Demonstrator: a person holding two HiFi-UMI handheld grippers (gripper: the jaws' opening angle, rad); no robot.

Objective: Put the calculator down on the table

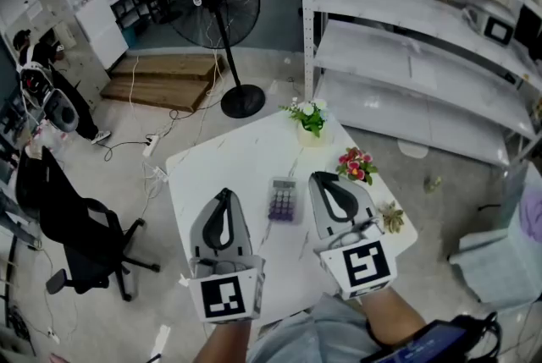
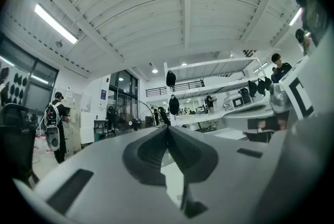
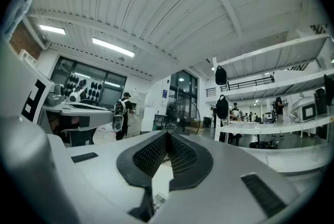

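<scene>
A small purple-and-grey calculator [image 1: 283,199] lies flat on the white marble-look table [image 1: 222,160], between my two grippers. My left gripper [image 1: 223,194] hovers over the table just left of it, jaws shut with nothing between them. My right gripper [image 1: 320,177] sits just right of the calculator, also shut and empty. In the left gripper view, the left gripper [image 2: 168,126] has its dark pads meeting at the tip. The right gripper view shows the right gripper [image 3: 167,133] closed the same way, and a corner of the calculator [image 3: 156,201] shows below the pads.
A green potted plant [image 1: 310,118] stands at the table's far corner. Red flowers [image 1: 356,165] and a dried sprig [image 1: 391,217] lie along the right edge. A standing fan [image 1: 222,14], a black office chair [image 1: 76,226] and white shelving [image 1: 406,57] surround the table.
</scene>
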